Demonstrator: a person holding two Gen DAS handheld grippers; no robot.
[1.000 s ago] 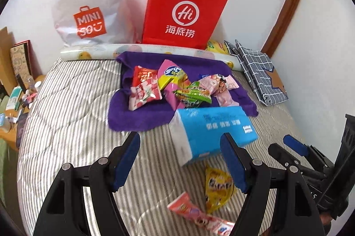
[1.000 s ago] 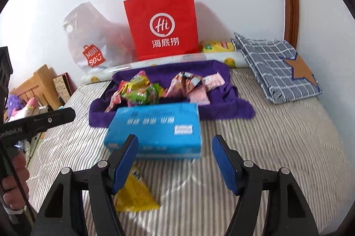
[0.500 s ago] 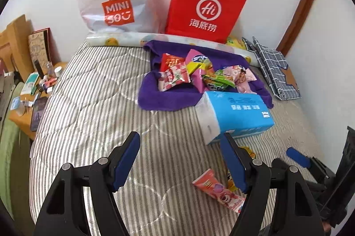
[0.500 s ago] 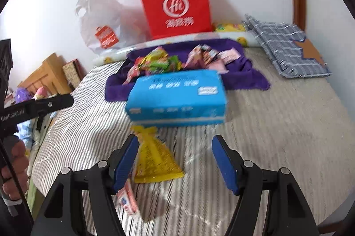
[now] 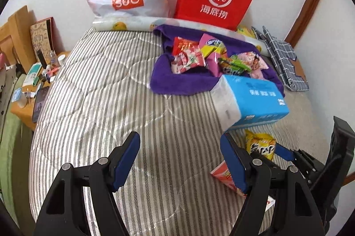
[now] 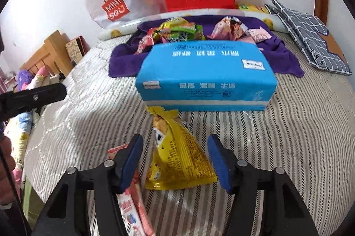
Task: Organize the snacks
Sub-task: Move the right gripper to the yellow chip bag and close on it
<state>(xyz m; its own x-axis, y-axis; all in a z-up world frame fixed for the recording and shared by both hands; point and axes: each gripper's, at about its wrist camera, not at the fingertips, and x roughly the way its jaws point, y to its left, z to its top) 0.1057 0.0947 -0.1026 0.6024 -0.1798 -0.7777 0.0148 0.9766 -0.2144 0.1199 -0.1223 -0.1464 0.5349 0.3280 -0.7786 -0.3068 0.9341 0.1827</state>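
The right hand-held gripper (image 6: 175, 156) is held low over the striped bed (image 6: 299, 136) with its blue pads spread wide apart; a yellow snack packet (image 6: 177, 156) lies flat between them, untouched. A pink snack packet (image 6: 131, 202) lies just beside it, under the left pad. A blue tissue pack (image 6: 204, 76) sits just behind the yellow packet. More snacks (image 5: 199, 54) are heaped on a purple towel (image 5: 177, 80). The left hand-held gripper (image 5: 180, 154) is held spread apart over bare bedding, gripping nothing.
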